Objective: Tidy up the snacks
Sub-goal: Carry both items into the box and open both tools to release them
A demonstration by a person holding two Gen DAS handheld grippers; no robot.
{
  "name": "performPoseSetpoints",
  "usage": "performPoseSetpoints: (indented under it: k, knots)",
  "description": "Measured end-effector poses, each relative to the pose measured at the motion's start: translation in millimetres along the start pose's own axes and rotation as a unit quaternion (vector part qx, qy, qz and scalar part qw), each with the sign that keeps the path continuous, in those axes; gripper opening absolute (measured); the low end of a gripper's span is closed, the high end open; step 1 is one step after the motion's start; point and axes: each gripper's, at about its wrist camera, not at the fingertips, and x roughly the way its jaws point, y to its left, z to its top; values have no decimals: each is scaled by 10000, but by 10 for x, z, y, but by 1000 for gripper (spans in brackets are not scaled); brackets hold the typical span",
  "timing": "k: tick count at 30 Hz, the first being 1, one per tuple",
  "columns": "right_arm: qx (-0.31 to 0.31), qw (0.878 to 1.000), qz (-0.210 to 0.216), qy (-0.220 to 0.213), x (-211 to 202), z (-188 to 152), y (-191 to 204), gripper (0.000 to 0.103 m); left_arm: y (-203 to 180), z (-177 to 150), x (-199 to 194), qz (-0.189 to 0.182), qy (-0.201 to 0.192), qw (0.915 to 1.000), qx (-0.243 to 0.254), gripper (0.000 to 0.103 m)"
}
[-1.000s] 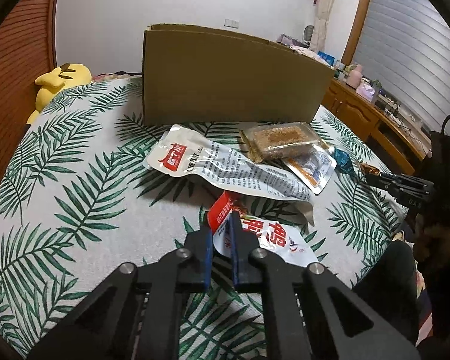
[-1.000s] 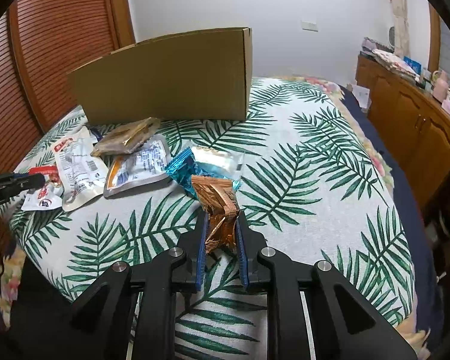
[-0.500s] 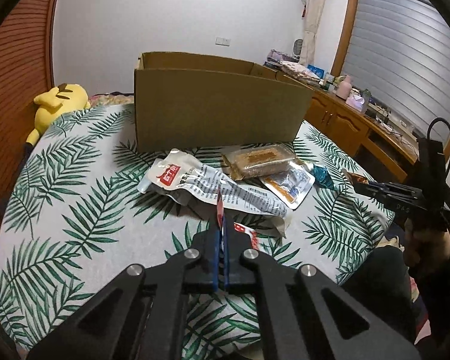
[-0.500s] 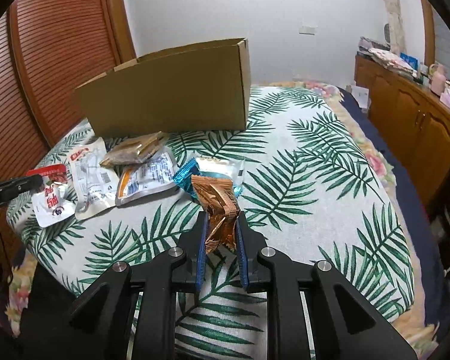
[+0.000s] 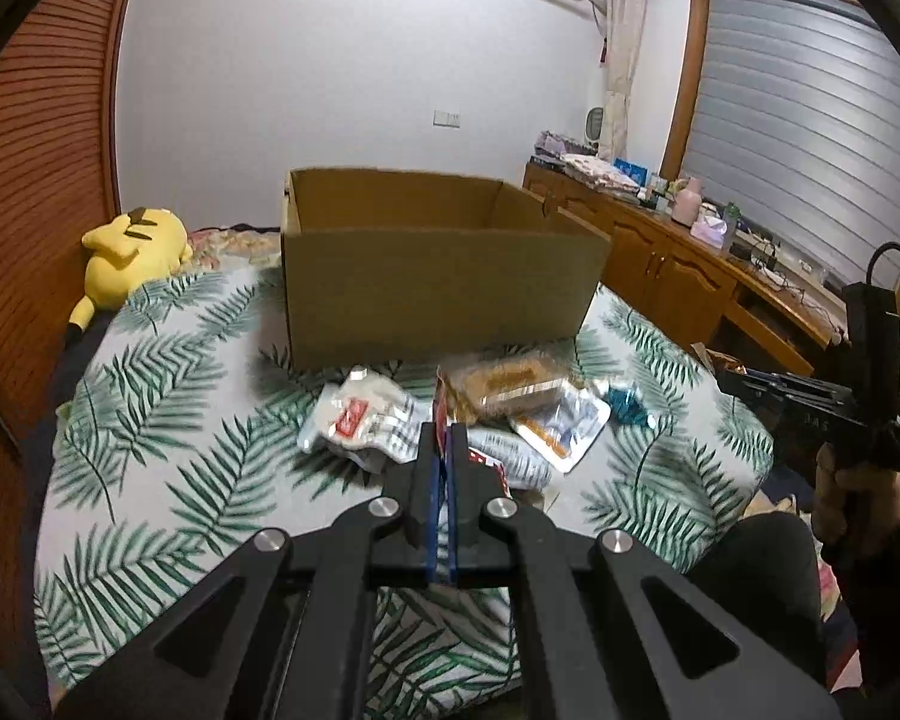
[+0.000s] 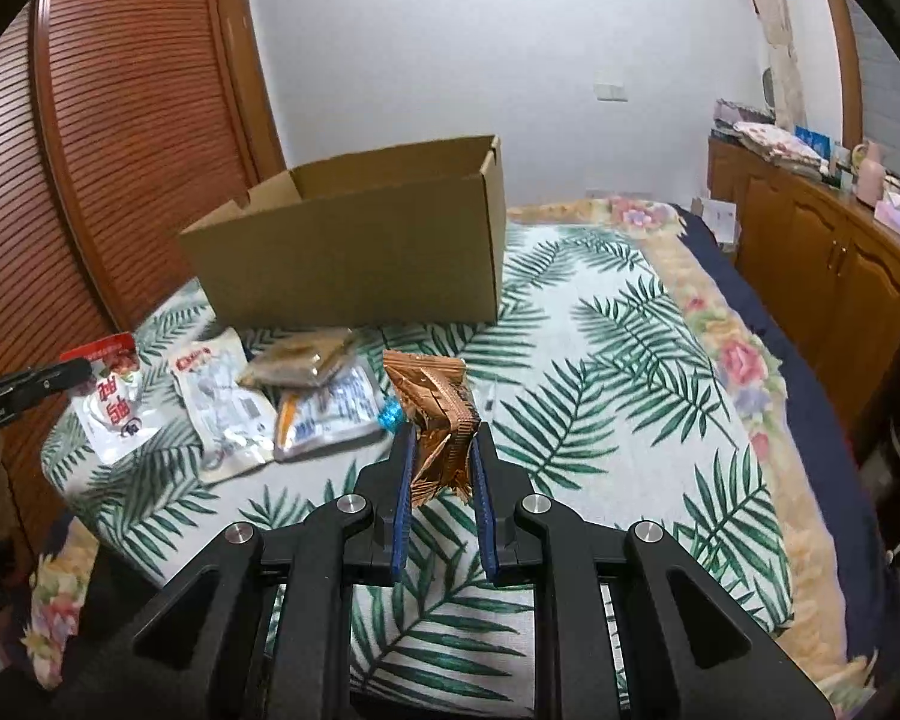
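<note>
— Copper-foil packet point(image 6: 435, 414): why is the right claw point(image 6: 441, 468) clamping its lower end?

— It's standing upright, long axis vertical, clear of the bed point(image 6: 618, 372), probably heading for the cardboard box point(image 6: 354, 252).

— And the left claw point(image 5: 444, 450)?

— It's pinching the red-and-white pouch point(image 6: 111, 399) by its edge, hanging downward, likely box-bound too.

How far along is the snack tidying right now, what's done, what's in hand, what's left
Done: nothing seen inside the cardboard box, though its floor is hidden. In hand: left gripper shut on a red and white packet, right gripper shut on a copper wrapper. Left: three pouches and a blue wrapper on the bedspread.
</note>
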Motion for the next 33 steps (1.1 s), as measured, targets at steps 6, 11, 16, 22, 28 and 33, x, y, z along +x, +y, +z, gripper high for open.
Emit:
performPoseSetpoints:
  k: [6,11,16,22,28,33]
  knots:
    - [-181,9994,6,-302,-273,404,57,15,-50,442,-180,8,-341,9994,89,0]
    - [-291,9983,-18,-501,-424,668,71,15,-86,754,-254,-11,-545,9984,153,0]
    - [-389,9975,35,-584,-450,876,88,15,-96,1014,-226,-88,-668,9976,160,0]
    - [-471,9967,93,-652,-372,1038,139,15,-78,1246,-43,-101,-689,9973,218,0]
    - [-354,9974,177,-597,-196,1081,132,15,-68,1370,237,-141,-543,9980,290,0]
    - [-376,9977,193,-522,-29,1165,135,15,8,1490,461,-154,-536,9981,255,0]
